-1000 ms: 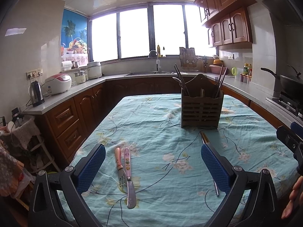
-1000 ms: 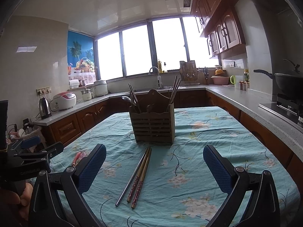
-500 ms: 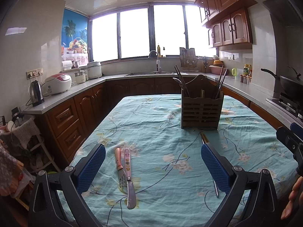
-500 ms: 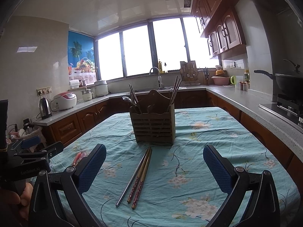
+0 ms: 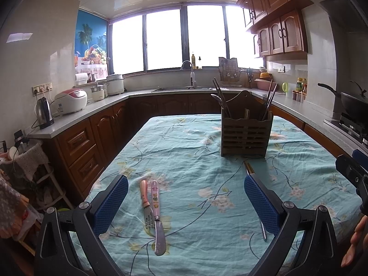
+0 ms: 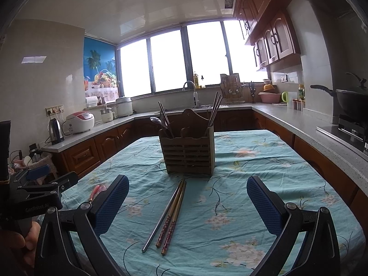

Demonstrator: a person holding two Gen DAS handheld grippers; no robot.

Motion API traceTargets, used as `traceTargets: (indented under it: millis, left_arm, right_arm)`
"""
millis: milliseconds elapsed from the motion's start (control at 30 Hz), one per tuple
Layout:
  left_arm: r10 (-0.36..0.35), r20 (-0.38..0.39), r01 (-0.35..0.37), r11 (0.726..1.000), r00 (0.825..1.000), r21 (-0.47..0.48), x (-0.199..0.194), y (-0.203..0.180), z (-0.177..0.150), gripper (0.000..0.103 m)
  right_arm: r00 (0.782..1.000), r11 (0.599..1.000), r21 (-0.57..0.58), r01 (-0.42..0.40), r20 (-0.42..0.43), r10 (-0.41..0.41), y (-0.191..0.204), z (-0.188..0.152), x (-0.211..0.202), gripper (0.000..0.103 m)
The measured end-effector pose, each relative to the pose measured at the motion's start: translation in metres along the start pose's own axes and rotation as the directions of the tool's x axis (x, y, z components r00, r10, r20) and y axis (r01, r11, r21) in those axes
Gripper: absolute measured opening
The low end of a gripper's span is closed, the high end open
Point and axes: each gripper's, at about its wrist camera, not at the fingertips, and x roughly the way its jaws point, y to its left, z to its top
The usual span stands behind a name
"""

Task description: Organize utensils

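Stillness marked this moment: compared with the views half a second and a full second before, nothing on the surface [image 5: 184,142] had shifted, and both grippers sat where they had been. That suggested the task had not really started; every loose utensil still waited to be picked up.

The left gripper [image 5: 186,197] was spread wide and held nothing, its blue pads either side of a small fork [image 5: 146,203] with a pink handle and a butter knife [image 5: 157,216] lying touching side by side on the floral cloth, blades toward the camera. The right gripper [image 6: 187,197] was equally wide and empty, framing a pair of patterned chopsticks [image 6: 173,218] and a metal chopstick [image 6: 161,218] lying close together, tips pointing toward the wooden utensil holder [image 6: 187,154]. The holder stood upright farther along the surface, already carrying a spoon, a fork and several chopsticks.

From the left wrist view the chopsticks were mostly hidden behind the right-hand pad, with only their ends showing. From the right wrist view the fork and knife were cut off by the left-hand pad, leaving a pink blur. The holder's inner compartments could not be made out, so which slot suited which utensil stayed unclear.
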Motion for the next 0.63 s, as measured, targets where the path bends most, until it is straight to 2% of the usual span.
traceTargets:
  millis: [633]
  left_arm:
    - [-0.009, -0.019, 0.009, 1.000, 1.000, -0.003, 0.011, -0.005, 0.004, 0.102]
  right_arm:
    - [1.000, 1.000, 0.014, -0.002, -0.031, 0.002, -0.007, -0.002, 0.016, 0.103]
